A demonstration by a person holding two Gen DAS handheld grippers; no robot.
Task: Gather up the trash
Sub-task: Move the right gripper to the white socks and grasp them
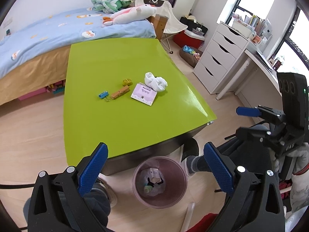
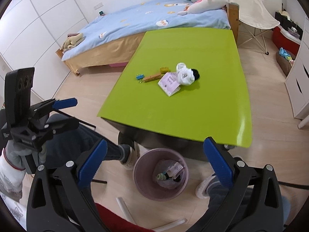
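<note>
A pink trash bin [image 1: 160,181] stands on the floor in front of the green table [image 1: 119,119], with scraps inside; it also shows in the right wrist view [image 2: 160,174]. On the table lie a white crumpled sock bundle [image 1: 156,81], a pink card packet [image 1: 143,94], a wooden clothespin [image 1: 120,93], a blue binder clip [image 1: 103,95] and a yellow clip [image 1: 127,82]. My left gripper [image 1: 154,166] is open and empty above the bin. My right gripper [image 2: 154,164] is open and empty, also above the bin, and shows from the side in the left wrist view [image 1: 248,111].
A bed [image 1: 48,38] with plush toys lies behind the table. A white drawer unit [image 1: 218,58] and desk stand at the right. A folding chair [image 2: 256,15] stands by the bed. The person's feet [image 2: 125,154] are beside the bin.
</note>
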